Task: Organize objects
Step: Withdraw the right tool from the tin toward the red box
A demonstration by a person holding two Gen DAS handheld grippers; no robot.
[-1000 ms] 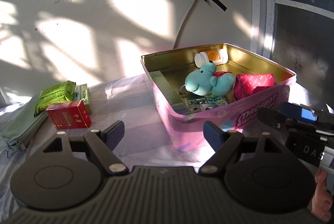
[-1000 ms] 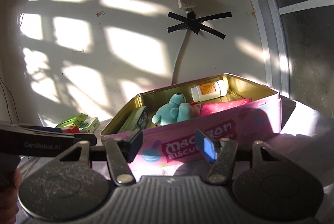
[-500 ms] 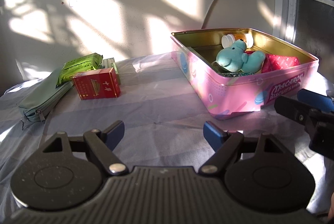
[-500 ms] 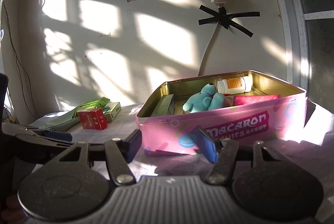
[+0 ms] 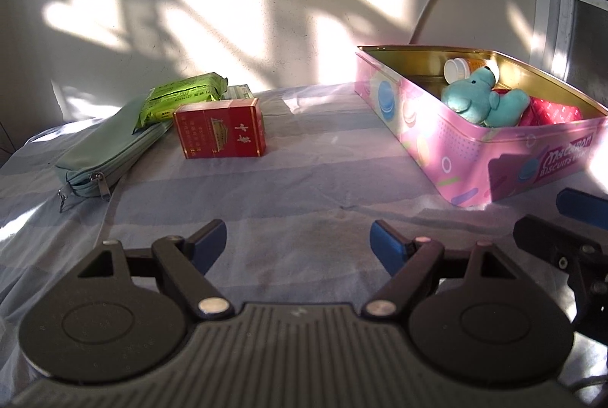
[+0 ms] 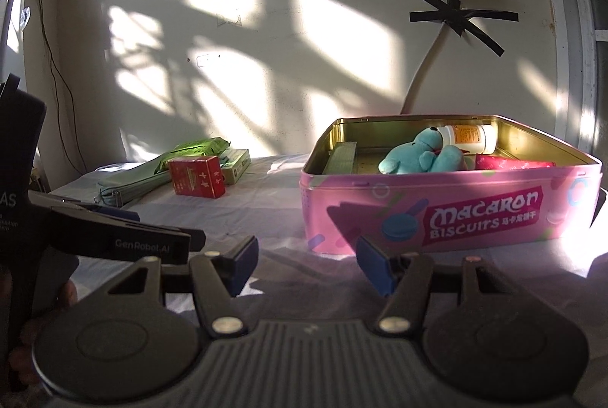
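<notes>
From the left wrist, the left claw hangs open and empty over a striped, slightly wrinkled cloth that covers the surface. Nothing lies between its blue pads and the things beyond. Ahead to the left stands a red carton, glossy and box-shaped, on its long edge; just behind it a crinkly green packet rests on a soft grey-green zip pouch, with a small pale box peeping out behind. To the right sits the tin, a pink printed rectangle with rounded corners and a shiny gold inside, well apart from the carton. In it lie a plush teal toy, a white bottle on its side and a red packet. The right claw's black arm juts in at the right edge. From the right wrist, the right claw also stands open with nothing between its pads, close before the tin, whose front wall hides its floor. The toy leans over the bottle; a dull green box stands against the tin's left wall. The carton, packet and pouch sit far left, and the left claw's black body crosses in front of them. A white cable held by black tape runs down the sunlit wall behind.
</notes>
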